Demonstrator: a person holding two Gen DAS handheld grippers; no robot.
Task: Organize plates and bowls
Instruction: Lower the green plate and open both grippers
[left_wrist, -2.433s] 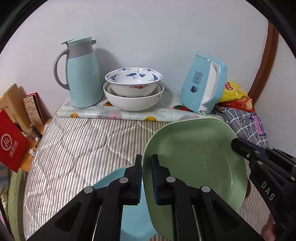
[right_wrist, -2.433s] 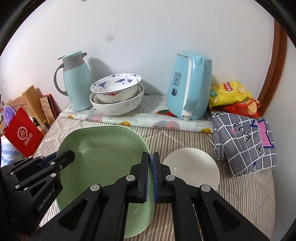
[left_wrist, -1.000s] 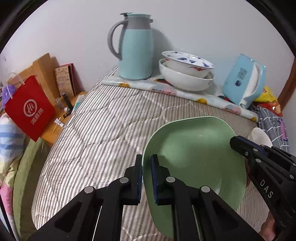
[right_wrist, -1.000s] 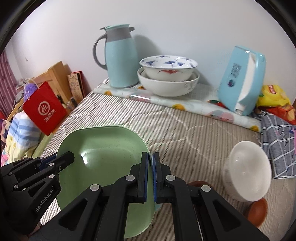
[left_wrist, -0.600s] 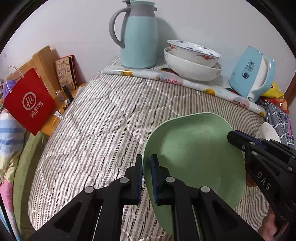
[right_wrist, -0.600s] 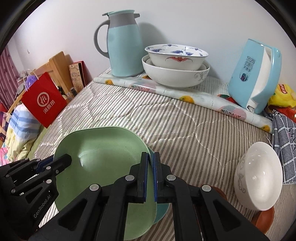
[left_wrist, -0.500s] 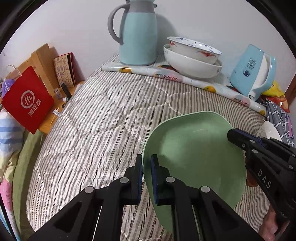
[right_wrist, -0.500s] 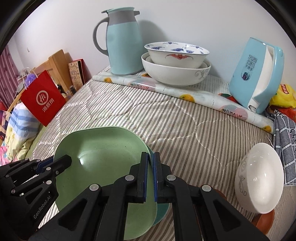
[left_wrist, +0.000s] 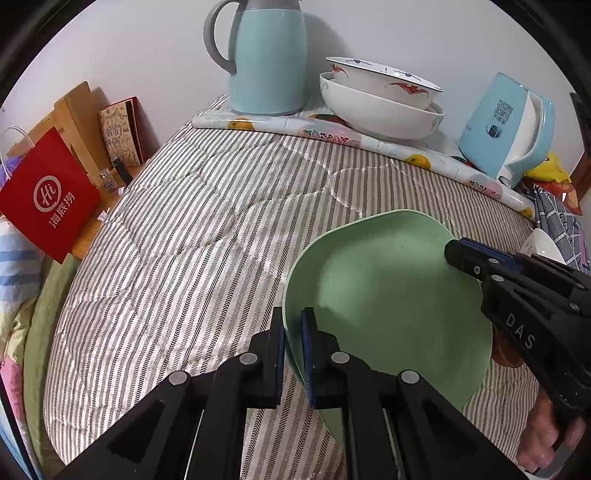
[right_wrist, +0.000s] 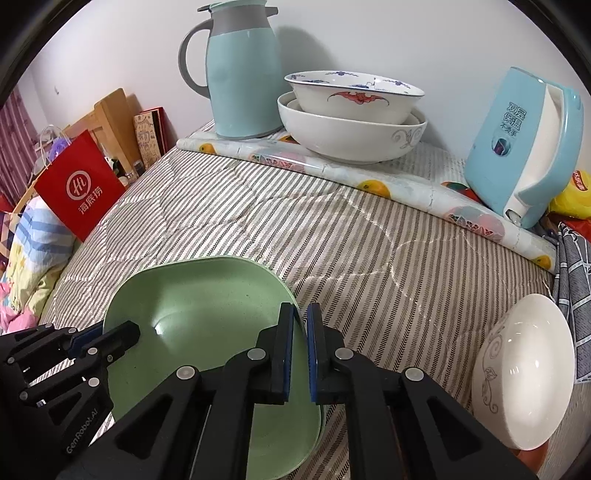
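Observation:
A green square plate (left_wrist: 388, 291) is gripped at two edges. My left gripper (left_wrist: 292, 325) is shut on its left rim, and my right gripper (right_wrist: 300, 325) is closed on its right rim (right_wrist: 301, 332). The plate (right_wrist: 207, 314) hangs low over the striped bedcover. Each view shows the other gripper on the plate's far side. Two stacked white bowls (right_wrist: 351, 122) stand on a patterned mat at the back. A small white bowl (right_wrist: 524, 369) lies tilted on a brown dish at the right.
A light blue thermos jug (right_wrist: 240, 74) and a light blue kettle (right_wrist: 524, 144) stand at the back by the wall. A red paper bag (left_wrist: 44, 199) and books sit at the left. Snack bags and a checked cloth (left_wrist: 557, 218) lie at the right.
Both grippers have carried the green plate lower and a little forward over the bedcover. The right gripper's jaws now stand slightly wider on the rim. The blue plate seen under it earlier is out of view.

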